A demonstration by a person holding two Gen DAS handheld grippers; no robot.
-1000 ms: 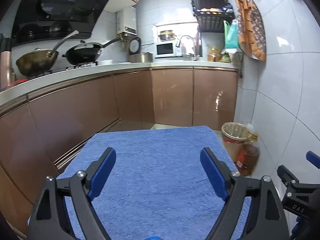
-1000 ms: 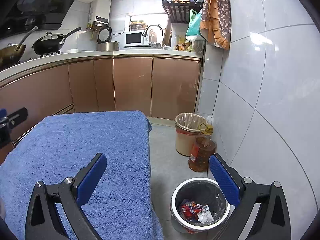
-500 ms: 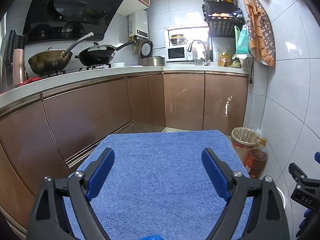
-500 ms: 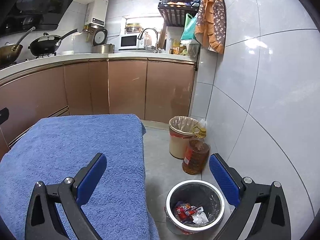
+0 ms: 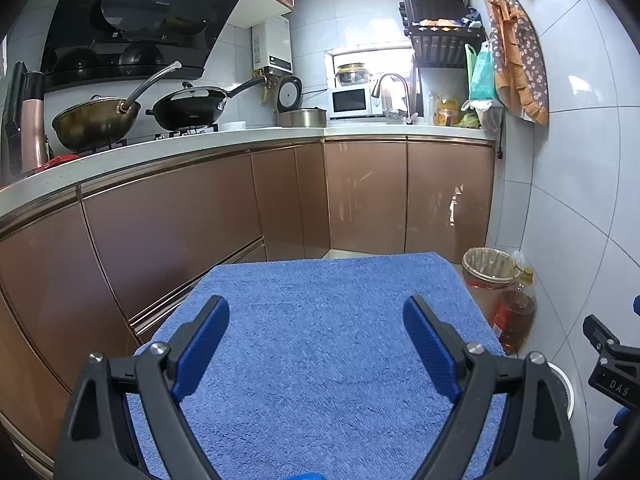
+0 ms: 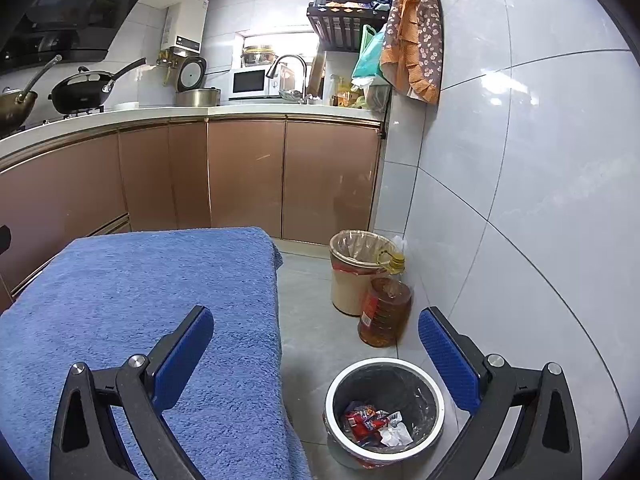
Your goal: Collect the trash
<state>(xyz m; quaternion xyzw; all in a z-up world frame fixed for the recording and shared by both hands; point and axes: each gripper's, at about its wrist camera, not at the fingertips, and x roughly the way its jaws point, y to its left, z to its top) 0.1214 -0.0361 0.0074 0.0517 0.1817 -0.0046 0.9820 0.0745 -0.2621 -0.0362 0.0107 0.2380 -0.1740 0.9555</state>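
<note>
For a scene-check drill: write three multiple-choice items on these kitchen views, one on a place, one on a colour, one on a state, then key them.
1. Where does the oil bottle stand?
A. on the counter
B. on the floor beside the lined beige bin
C. on the towel

2. What colour is the towel?
A. blue
B. green
C. white

3. How is the right gripper?
A. shut on a wrapper
B. shut and empty
C. open and empty

Key: 1 B, it sits against the bin by the tiled wall; 2 A, the cloth is blue in both views; 3 C, its pads stand wide apart above the trash can, holding nothing.
</note>
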